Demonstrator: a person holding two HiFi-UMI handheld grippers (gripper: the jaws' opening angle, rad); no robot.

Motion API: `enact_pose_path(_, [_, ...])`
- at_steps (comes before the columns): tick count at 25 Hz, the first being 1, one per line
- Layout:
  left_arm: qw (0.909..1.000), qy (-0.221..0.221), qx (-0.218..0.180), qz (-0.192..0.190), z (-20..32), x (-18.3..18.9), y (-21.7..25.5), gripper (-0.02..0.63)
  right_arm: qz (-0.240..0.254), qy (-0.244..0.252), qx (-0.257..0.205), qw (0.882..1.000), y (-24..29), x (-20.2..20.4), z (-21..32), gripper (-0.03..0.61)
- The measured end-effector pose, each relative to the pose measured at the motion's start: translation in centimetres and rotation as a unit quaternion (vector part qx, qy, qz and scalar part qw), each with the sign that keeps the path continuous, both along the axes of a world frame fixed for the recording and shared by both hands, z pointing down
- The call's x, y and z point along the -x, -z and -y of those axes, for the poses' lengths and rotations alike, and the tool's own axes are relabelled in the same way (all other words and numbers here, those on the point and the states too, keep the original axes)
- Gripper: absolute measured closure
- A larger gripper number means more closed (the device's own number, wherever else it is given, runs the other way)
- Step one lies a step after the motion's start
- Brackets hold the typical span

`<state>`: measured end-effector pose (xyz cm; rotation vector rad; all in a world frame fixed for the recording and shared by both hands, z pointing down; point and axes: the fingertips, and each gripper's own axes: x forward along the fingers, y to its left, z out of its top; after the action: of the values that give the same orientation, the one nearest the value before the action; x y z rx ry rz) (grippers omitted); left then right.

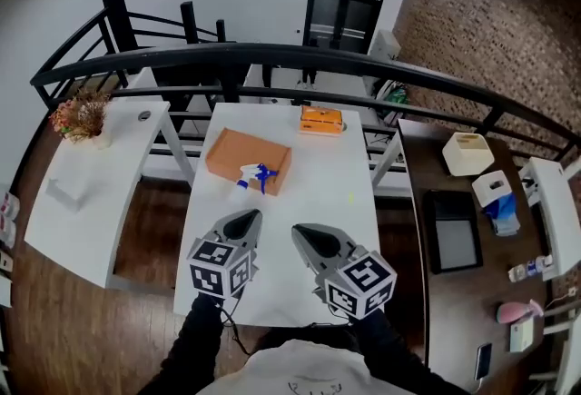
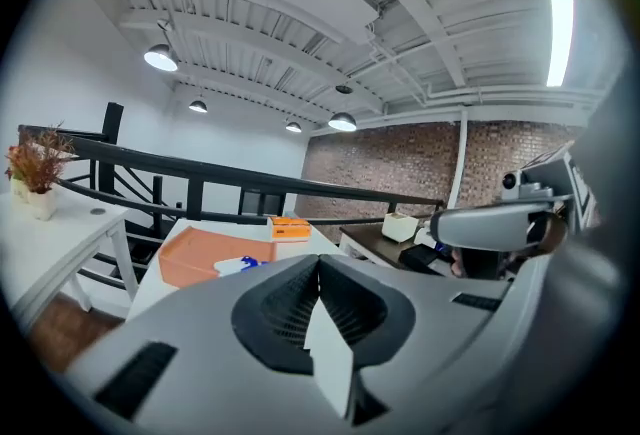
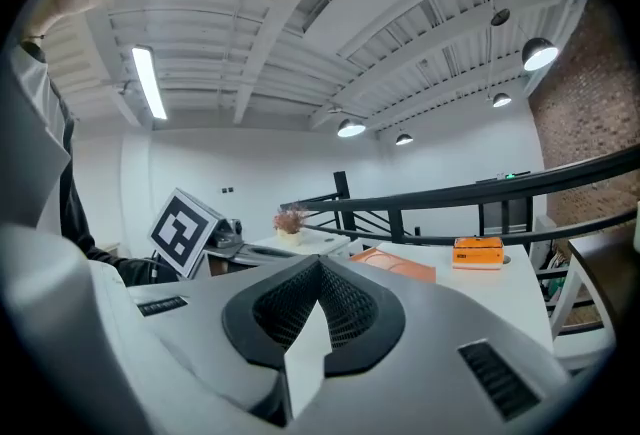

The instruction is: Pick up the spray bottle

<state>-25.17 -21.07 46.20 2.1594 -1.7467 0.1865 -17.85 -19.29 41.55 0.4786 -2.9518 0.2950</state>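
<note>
The spray bottle (image 1: 255, 175), white with a blue trigger, is lying on its side at the near edge of a flat brown box (image 1: 238, 151). This box is sitting in the far left part of the desk (image 1: 340, 202). A small orange box (image 1: 321, 119) is sitting at the far edge of the desk, near its middle.

The left gripper (image 1: 247, 219) is hovering over the near left part of the desk and pointing toward the bottle. The bottle is lying just beyond its tip, apart from it. In the left gripper view this gripper's (image 2: 319, 263) jaws are pressing together with nothing between them, and the bottle (image 2: 240, 265) is showing just over the left jaw.

The right gripper (image 1: 304, 232) is hovering beside the left one, further from the bottle. In the right gripper view its (image 3: 319, 265) jaws are also meeting, holding nothing.
</note>
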Motion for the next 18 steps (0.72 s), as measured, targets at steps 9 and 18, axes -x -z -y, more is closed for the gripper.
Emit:
enact_pose_path(9, [0.9915,0.049,0.075,0.094,6.5,8.3,-6.1,0.514,-0.009,-0.001,0.02,1.0,-2.3,4.6,1.9,0.611])
enact_pose_path(18, [0.9759,0.003,0.173,0.132,12.9,12.2,-11.5,0.451,-0.015,-0.029,0.031,0.999,-2.9,4.8,4.3,0.611])
